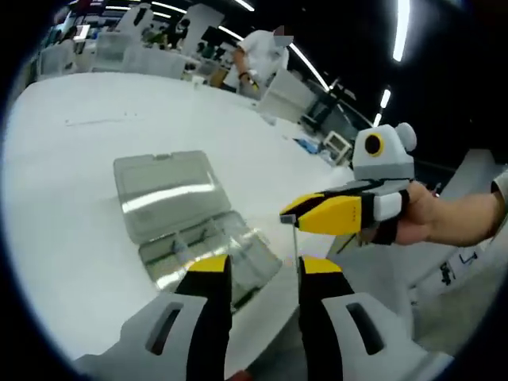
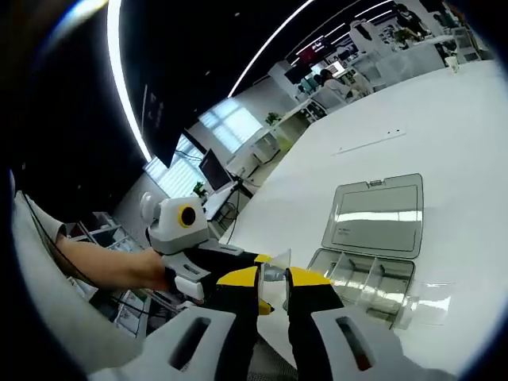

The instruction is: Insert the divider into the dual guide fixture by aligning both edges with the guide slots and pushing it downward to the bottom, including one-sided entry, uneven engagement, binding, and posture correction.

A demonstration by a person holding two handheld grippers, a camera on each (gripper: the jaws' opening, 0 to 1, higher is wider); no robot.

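- Right gripper (image 2: 274, 279): its jaws are seen drawn close on a thin clear divider (image 2: 278, 262), whose upper corner pokes up between the yellow tips.
- In the left gripper view the same gripper (image 1: 292, 216) is seen from the side, a thin edge of the plate hanging below its tips.
- Left gripper (image 1: 264, 268): its jaws stand apart with nothing between them.
- The divider is judged light, thin, fairly stiff but springy, slick and easily cracked; a hold near the top edge, centred, is advised so that both side edges stay free for the slots.
- The clear compartment box (image 2: 361, 282) lies open on the white table (image 2: 444, 119), lid (image 2: 373, 210) laid back flat; the divider is held off the table's edge, apart from the box.
- Guide slots cannot be made out.
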